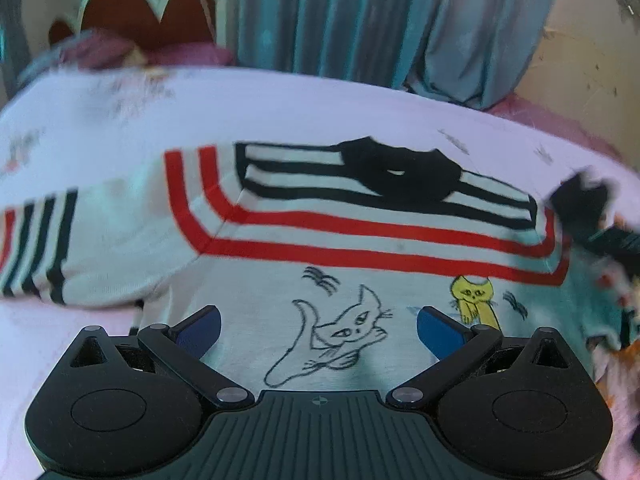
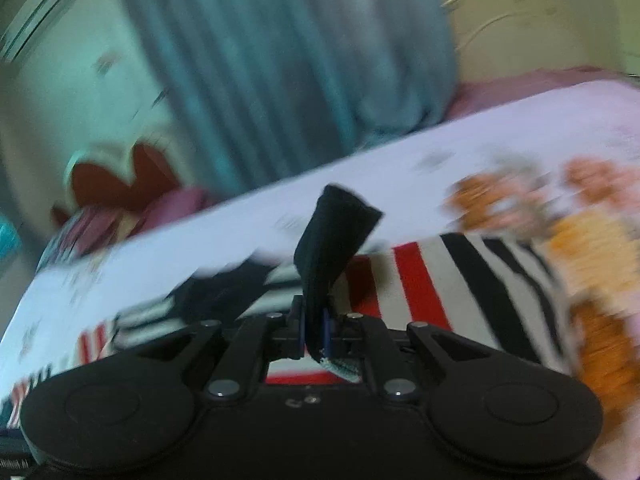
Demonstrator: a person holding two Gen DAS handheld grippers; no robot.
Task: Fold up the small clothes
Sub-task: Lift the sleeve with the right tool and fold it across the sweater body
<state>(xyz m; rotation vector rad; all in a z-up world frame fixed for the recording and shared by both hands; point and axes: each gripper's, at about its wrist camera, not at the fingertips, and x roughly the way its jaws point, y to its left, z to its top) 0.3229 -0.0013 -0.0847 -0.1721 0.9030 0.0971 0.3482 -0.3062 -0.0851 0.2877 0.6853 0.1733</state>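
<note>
Spread across a pale pink bedsheet (image 1: 360,108) on a bed, with a teal curtain (image 1: 360,16) hanging past the far edge and a scalloped red headboard (image 1: 132,12) at the far left corner. Purple pillows (image 1: 120,52) heaped below that headboard.

Laid flat over the middle of the sheet: a small white shirt (image 1: 248,288), back side up, red stripes curving round the shoulders, black stripes and a black collar (image 1: 400,172) toward the far edge. Cat drawings on the body, one outlined in black (image 1: 340,332), one yellow (image 1: 476,296), both near the bed's front edge. Striped left sleeve (image 1: 44,240) stretched out toward the left edge. Orange and teal patterned clothes (image 2: 592,264) bunched by the right edge, blurred.

Poised above the shirt's lower body: the left gripper (image 1: 318,330), blue pads (image 1: 200,330) spread wide, only bare cloth beneath.

Lifted over the shirt's right side: the right gripper (image 2: 316,332), clamped narrow on a black cuff (image 2: 332,236) of the right sleeve, dark fabric standing up out of the pinched pads, a ribbed edge poking out behind them. Seen from the left wrist view, a dark blurred shape (image 1: 584,196) at the shirt's right shoulder.
</note>
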